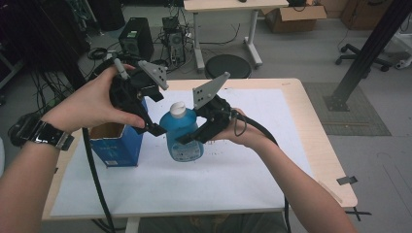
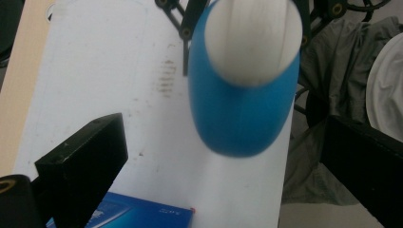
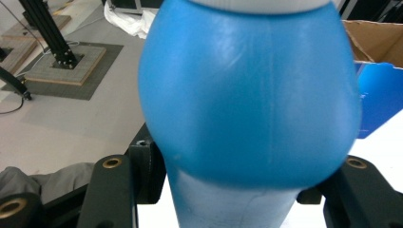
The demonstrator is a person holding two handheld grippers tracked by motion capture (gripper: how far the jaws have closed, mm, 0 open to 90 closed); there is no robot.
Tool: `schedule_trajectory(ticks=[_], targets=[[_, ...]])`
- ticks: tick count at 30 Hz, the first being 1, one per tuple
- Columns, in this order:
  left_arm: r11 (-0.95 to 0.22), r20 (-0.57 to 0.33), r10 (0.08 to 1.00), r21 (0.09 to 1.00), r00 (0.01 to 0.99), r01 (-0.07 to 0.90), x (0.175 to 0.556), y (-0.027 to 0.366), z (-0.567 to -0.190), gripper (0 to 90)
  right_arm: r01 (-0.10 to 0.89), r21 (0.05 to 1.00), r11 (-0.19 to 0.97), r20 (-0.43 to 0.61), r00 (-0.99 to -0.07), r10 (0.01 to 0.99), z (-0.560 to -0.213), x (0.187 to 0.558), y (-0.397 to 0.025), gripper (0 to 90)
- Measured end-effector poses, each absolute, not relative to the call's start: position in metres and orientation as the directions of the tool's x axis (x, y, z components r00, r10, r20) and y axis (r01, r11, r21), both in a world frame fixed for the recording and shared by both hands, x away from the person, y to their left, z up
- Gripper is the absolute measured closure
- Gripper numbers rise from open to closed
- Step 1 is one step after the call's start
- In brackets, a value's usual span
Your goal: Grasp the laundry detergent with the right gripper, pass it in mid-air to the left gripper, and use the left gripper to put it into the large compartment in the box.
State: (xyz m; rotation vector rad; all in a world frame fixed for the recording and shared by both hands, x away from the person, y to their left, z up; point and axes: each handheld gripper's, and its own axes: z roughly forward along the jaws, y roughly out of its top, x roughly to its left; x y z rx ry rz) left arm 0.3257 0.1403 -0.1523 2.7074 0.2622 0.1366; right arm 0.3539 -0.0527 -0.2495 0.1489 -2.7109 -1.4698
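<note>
Right tongs [image 1: 194,137], centre of the high view: jaws pinch a blue bottle [image 1: 182,133] at its lower body; in the right gripper view the bottle [image 3: 247,99] bulges between both jaws. Left tongs [image 1: 153,127], left of centre: jaws spread, with the white cap [image 2: 252,38] near them. An open blue box [image 1: 116,143] stands just left of the bottle. The white sheet [image 1: 233,179] lies bare toward the lower and right edges of the table [image 1: 320,145].
</note>
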Motion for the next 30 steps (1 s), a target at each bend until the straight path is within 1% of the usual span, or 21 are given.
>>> schedule_trajectory(ticks=[8, 17, 30], targets=[[-0.907, 0.055, 0.184, 0.395, 0.981, 0.148, 0.326, 0.131, -0.156, 3.1, -0.068, 0.827, 0.558, 0.004, -0.992, -0.126, -0.252, 0.351, -0.04, 42.6], [-0.915, 0.045, 0.166, 0.381, 0.985, 0.136, 0.325, 0.123, -0.16, 3.8, -0.072, 0.826, 0.559, 0.001, -0.992, -0.129, -0.252, 0.349, -0.037, 42.9], [-0.923, 0.034, 0.168, 0.357, 0.985, 0.145, 0.326, 0.115, -0.162, 11.0, -0.07, 0.828, 0.557, 0.002, -0.992, -0.128, -0.252, 0.349, -0.037, 43.0]])
